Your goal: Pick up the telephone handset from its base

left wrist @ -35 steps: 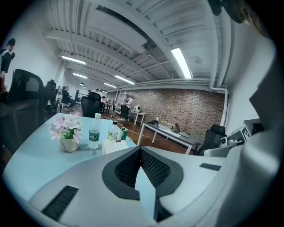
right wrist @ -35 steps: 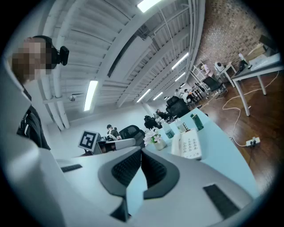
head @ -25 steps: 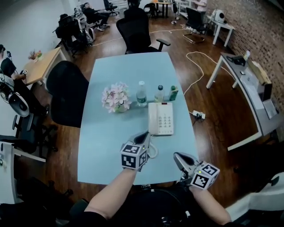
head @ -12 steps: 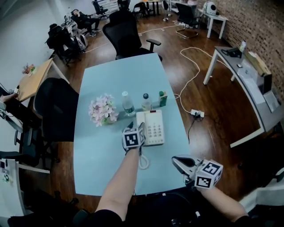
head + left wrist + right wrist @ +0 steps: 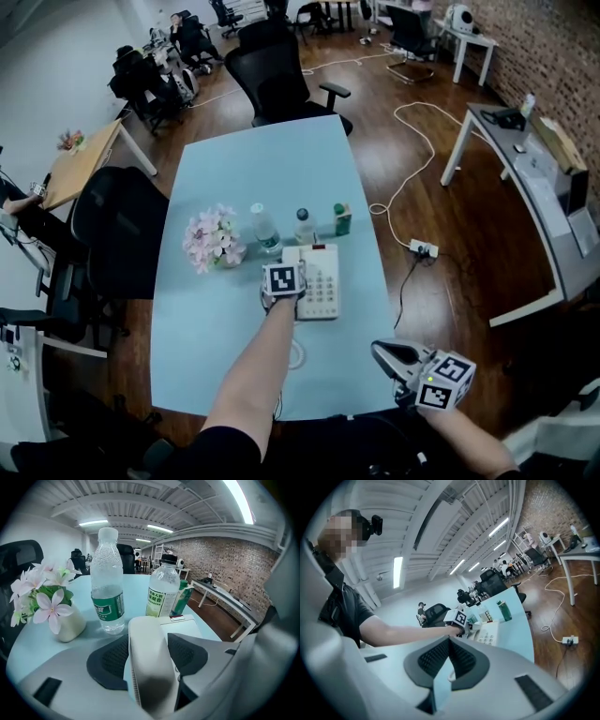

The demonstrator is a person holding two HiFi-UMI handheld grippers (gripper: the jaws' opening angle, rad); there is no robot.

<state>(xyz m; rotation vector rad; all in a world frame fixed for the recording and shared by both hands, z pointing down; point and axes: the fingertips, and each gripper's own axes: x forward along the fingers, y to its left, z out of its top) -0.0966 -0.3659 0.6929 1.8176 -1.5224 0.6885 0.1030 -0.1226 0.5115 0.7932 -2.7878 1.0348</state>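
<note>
Big light-blue table [image 5: 244, 169] carries everything. The white telephone base [image 5: 325, 283] sits about halfway between the near and far edges, closer to the right edge. Its keypad faces up and there's a small red tag at its far end, with writing too tiny to read.

The handset [image 5: 151, 667] is lying in its cradle on the left side of the base. The left gripper [image 5: 149, 640] is right over it with its jaws opening. The handset is between the two dark pads, and as far as I can tell they aren't squeezing it. A coiled cord [image 5: 298, 354] trails from the phone toward the near edge.

Just beyond the phone there's a row across the middle of the table:
- A bunch of pink-white flowers [image 5: 212, 239] in a little white pot is nearest the left edge.
- Next is a clear water bottle [image 5: 108, 597] with a green label, white print I can't make out.
- Then a shorter bottle [image 5: 161, 597] with a dark cap and a white-and-green label covered in Chinese characters, too soft to read.
- Last is a green container [image 5: 343, 219], which has some print on it that's also unreadable.

The right gripper [image 5: 380, 351] hangs at the table's right edge near the near-right corner. Its jaw tips are pressed together with nothing between them.
</note>
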